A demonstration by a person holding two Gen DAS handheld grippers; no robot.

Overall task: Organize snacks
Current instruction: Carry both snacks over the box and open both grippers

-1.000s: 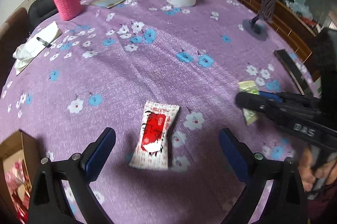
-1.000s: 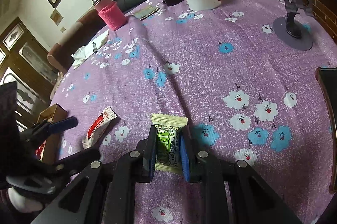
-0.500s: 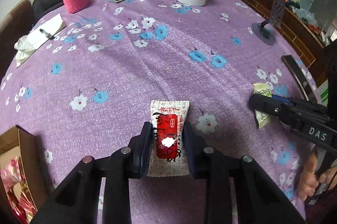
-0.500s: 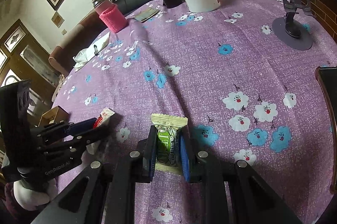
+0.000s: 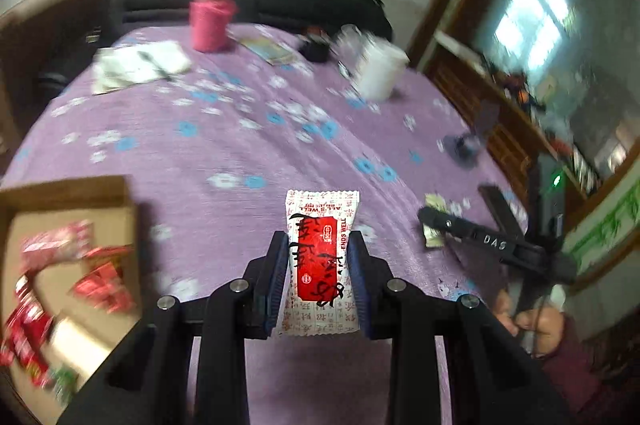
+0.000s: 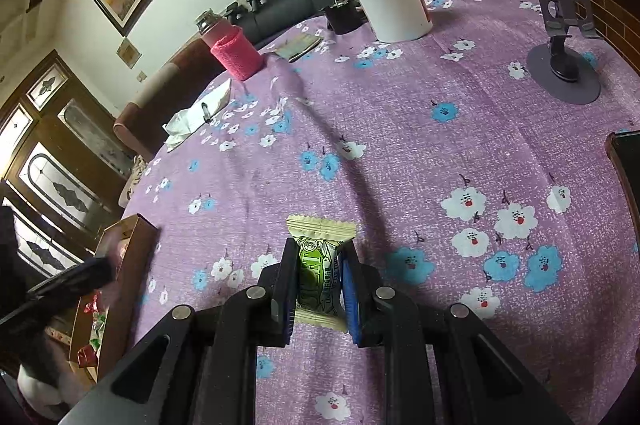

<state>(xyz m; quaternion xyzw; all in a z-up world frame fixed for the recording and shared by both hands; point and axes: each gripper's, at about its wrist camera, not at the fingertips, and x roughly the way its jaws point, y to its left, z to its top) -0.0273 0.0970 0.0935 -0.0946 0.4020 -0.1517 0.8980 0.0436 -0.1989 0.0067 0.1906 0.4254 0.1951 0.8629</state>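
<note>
Round table [image 6: 400, 129] under a purple floral cloth carries everything; taking the cardboard box [image 5: 76, 209] at its near-left edge as landmark. Box is open-topped and already holds a heap of red wrapped snacks [image 5: 100, 285], so it reads as the collection bin for the sort. Far across the table from the box: white plastic tub [image 6: 390, 7], pink-sleeved bottle [image 6: 236, 51], grey phone stand [image 6: 562, 65], papers with a pen [image 6: 196, 115]. None look task-related.

Left gripper [image 5: 318, 273]: fingers pinching the red-and-white snack packet [image 5: 320, 257] by its long sides, packet upright between the pads, top edge sticking out past the tips. It sits just right of the box, apparently lifted off the cloth; left view is motion-blurred, so height is a guess. Side grip keeps the flat packet from folding and lets it drop straight in once released over the box.

Right gripper [image 6: 318, 281]: fingers pinching the green snack packet [image 6: 318, 273] the same way, crimped top edge poking forward. It is well to the right of the box, low over the table or resting on it; cannot tell which. In the left view this gripper shows with the green packet at its tip.

Judgement: both snacks picked, neither yet in the box; red one likely goes first since it is nearer.
</note>
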